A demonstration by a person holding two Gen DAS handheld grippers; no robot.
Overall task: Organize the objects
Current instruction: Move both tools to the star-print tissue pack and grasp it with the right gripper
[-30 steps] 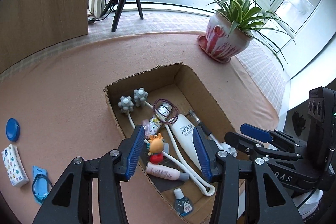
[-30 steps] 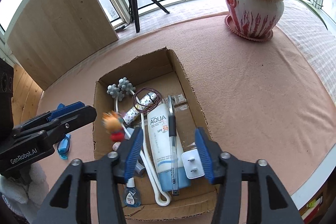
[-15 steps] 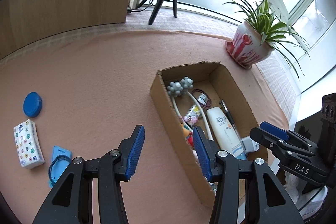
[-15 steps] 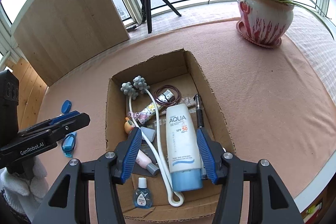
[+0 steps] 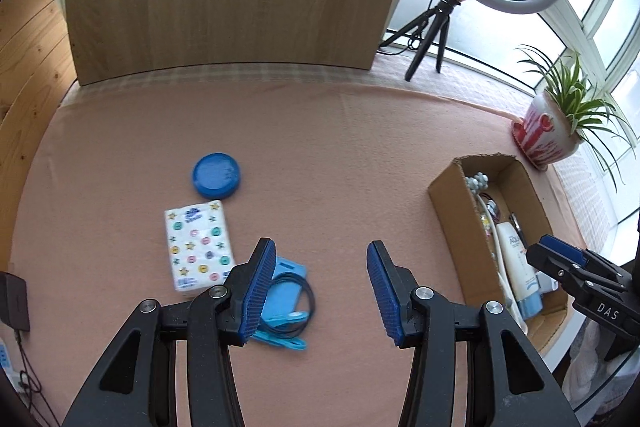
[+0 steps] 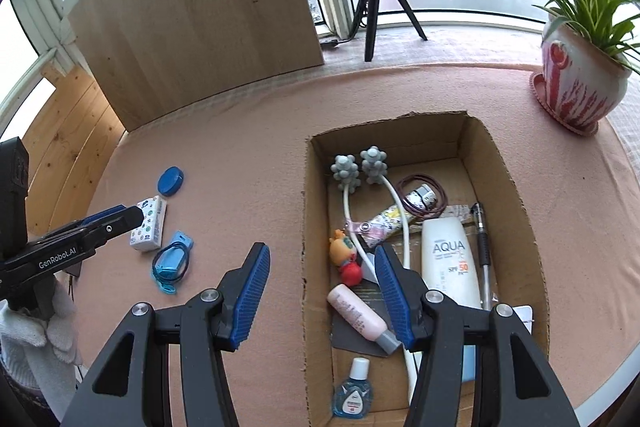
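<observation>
On the pink table (image 5: 360, 131), 3 loose things lie outside the cardboard box (image 6: 516, 195): a blue round lid (image 5: 216, 175), a patterned tissue pack (image 5: 199, 247) and a blue card holder (image 5: 282, 297) with a dark cord looped over it. Everything else visible is already inside the box, among it a white AQUA tube (image 6: 450, 263), a pink bottle (image 6: 357, 315), a small doll (image 6: 345, 255), a pen (image 6: 483, 247) and a knobbed massager (image 6: 360, 167).

Both claws are empty with jaws apart. The left claw (image 5: 320, 291) hangs above the card holder, which lies just left of the gap, partly under the left pad. By my reading, that holder is the next pick, and the left claw is plainly the nearer one. The holder's long axis runs roughly along the claw's pointing line, so the jaws would close across its narrow width after a small shift left. The tissue pack sits just beyond, almost touching the holder, and could get nudged.

The right claw (image 6: 320, 291) hovers astride the box's left wall, one pad over the table, one over the contents.

Hidden or unclear: the holder's near end blurs into a light-blue clip or strap, the left pad covers its edge, and whether the cord is attached cannot be told. A gloved hand (image 6: 24, 331) shows only at the frame edge.
</observation>
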